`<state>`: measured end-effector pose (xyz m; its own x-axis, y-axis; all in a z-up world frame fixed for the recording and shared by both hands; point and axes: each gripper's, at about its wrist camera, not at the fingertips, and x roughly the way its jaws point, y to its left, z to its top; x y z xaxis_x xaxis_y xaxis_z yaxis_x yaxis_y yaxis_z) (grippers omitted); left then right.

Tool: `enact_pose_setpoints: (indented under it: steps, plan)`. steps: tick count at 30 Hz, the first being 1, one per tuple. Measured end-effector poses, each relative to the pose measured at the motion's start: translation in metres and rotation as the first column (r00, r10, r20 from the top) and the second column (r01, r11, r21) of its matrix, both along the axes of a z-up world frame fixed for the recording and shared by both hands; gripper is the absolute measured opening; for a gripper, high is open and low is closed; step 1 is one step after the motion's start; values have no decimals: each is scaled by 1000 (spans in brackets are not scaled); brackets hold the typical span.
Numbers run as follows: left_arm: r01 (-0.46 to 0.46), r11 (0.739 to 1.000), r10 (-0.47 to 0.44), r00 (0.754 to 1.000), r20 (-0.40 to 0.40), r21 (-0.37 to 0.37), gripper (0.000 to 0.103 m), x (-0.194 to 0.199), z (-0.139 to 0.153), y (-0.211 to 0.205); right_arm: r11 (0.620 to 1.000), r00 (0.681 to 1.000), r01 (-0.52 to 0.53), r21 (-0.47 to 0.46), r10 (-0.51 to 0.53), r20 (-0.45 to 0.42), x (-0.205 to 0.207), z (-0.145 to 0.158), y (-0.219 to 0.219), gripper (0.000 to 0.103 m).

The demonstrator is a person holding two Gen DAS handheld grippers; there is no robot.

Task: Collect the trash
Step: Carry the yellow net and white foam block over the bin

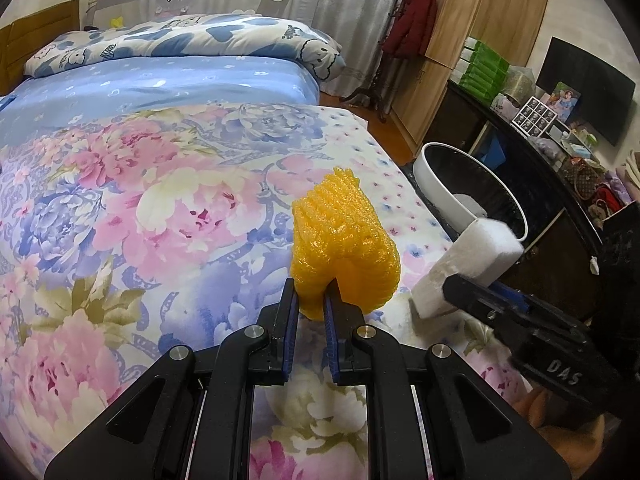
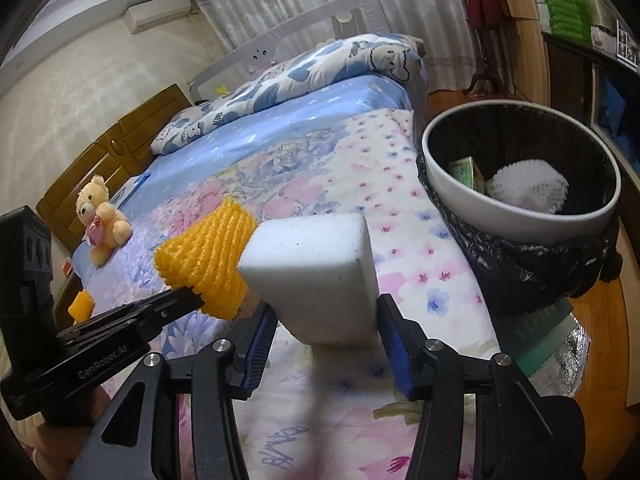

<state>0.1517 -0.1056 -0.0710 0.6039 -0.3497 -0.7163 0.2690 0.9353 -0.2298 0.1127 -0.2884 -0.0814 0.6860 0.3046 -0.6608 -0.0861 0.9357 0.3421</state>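
Note:
My left gripper (image 1: 311,300) is shut on an orange foam net (image 1: 344,248) and holds it above the flowered bed cover; the net also shows in the right wrist view (image 2: 208,256). My right gripper (image 2: 326,328) is shut on a white foam block (image 2: 320,276), seen from the left wrist view too (image 1: 464,264). Both are held side by side near the bed's right edge. A white trash bin (image 2: 520,216) with a black liner stands just beyond the bed edge; it holds a white foam net (image 2: 528,188) and a green carton (image 2: 464,172).
A teddy bear (image 2: 102,216) sits on the bed at the far left. Another orange piece (image 2: 82,304) lies by the bed's left edge. A dark cabinet (image 1: 532,184) with clutter and a wardrobe (image 1: 460,40) stand on the right.

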Motion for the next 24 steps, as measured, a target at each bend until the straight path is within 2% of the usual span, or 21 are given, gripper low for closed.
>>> enact_pose_setpoints:
  steps: [10, 24]
  plan:
    - [33, 999, -34, 999, 14, 32, 11, -1, 7, -19, 998, 999, 24, 56, -26, 35, -1, 21, -19, 51]
    - [127, 988, -131, 990, 47, 83, 11, 11, 21, -71, 989, 993, 96, 109, -103, 53, 2, 33, -67, 51]
